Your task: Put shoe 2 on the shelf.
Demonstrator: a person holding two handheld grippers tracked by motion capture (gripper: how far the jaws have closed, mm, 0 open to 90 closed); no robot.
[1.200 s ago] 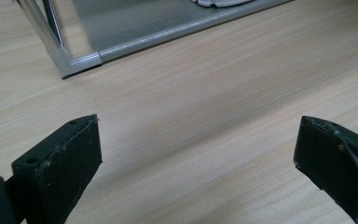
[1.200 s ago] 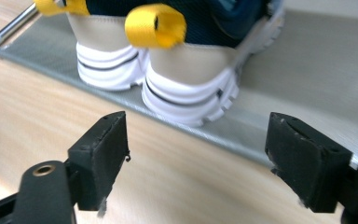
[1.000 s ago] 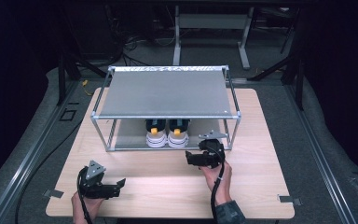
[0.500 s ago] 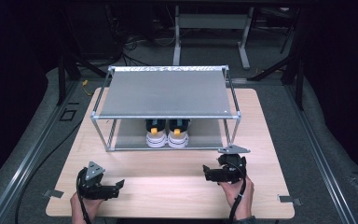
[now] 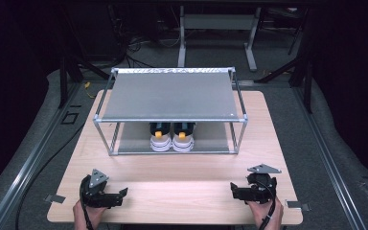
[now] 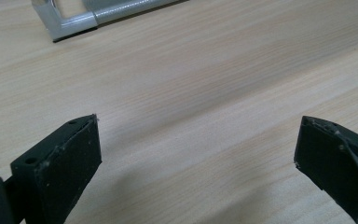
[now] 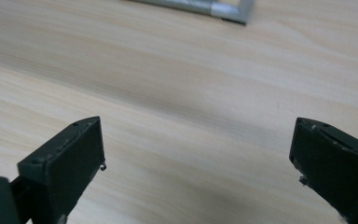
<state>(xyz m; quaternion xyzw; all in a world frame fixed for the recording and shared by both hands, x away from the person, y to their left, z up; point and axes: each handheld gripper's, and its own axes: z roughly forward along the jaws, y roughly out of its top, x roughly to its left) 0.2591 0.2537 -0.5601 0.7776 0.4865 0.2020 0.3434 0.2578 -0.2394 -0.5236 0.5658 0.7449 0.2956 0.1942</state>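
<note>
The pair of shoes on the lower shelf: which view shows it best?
The high view: the pair of shoes stands side by side on the rack's lower shelf, partly under the top shelf. The left gripper view and right gripper view show just a rack corner and table.

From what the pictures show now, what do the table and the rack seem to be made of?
The table looks like pale wood or wood-look laminate: fine grain lines, matte. The rack seems metal: silvery tubes with a soft shine and grey corner joints; its flat grey shelf surface could be sheet metal or plastic.
</note>
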